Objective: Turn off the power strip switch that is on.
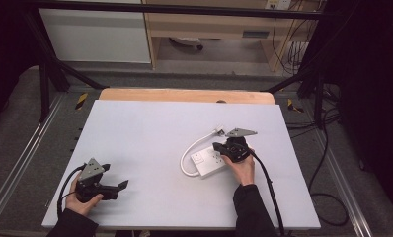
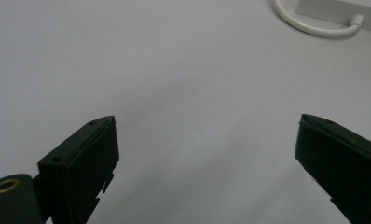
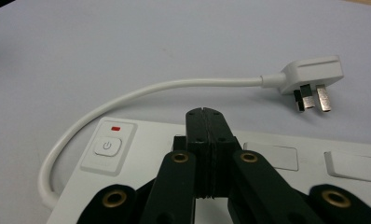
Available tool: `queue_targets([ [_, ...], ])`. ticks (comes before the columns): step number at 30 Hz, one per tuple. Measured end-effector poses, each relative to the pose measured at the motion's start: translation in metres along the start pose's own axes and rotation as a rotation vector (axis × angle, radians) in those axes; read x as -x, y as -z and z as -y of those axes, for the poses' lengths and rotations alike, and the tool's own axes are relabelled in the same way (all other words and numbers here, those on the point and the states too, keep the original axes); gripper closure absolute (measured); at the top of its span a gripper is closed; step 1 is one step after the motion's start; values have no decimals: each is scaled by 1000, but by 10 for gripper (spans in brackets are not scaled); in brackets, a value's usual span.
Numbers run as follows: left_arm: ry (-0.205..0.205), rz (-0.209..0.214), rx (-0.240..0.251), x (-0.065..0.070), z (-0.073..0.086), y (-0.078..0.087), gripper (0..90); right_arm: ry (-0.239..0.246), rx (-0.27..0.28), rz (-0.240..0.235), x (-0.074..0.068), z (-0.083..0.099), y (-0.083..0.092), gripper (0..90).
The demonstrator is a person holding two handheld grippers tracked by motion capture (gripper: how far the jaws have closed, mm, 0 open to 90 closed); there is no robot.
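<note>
A white power strip [image 1: 207, 160] lies on the table right of centre. Its short white cable [image 1: 188, 148] loops round to a three-pin plug [image 1: 217, 131] lying loose behind it. My right gripper [image 1: 218, 147] hovers low over the strip, shut with nothing between the jaws. In the right gripper view the closed tips [image 3: 204, 114] sit above the strip's top face [image 3: 146, 135], right of the power button [image 3: 107, 146], with the plug [image 3: 309, 77] beyond. My left gripper [image 1: 115, 177] rests open at the near left; between its spread jaws [image 2: 204, 140] is bare table.
The white table top [image 1: 150, 123] has a wooden strip [image 1: 184, 95] along its far edge. Metal frame rails and trailing cables [image 1: 323, 148] run beside the table on the right. The strip's cable loop [image 2: 314, 27] shows far off in the left gripper view.
</note>
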State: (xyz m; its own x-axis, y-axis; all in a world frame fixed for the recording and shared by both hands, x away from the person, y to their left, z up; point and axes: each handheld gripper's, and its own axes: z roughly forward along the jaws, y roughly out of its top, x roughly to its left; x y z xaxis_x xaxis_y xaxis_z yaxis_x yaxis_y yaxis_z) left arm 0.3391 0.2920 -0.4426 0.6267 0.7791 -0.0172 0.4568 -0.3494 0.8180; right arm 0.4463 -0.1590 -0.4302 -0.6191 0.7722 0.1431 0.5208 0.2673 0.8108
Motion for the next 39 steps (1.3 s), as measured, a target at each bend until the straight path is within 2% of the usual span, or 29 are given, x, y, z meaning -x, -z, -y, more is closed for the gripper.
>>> queue_targets([
  [14,1,0,0,0,0,0,60,-7,-15,0,3,2,-5,900],
  [27,-4,-1,-1,0,0,0,60,13,-20,2,2,4,-10,900],
  [39,-5,-2,-1,0,0,1,60,37,-17,22,0,5,-10,900],
])
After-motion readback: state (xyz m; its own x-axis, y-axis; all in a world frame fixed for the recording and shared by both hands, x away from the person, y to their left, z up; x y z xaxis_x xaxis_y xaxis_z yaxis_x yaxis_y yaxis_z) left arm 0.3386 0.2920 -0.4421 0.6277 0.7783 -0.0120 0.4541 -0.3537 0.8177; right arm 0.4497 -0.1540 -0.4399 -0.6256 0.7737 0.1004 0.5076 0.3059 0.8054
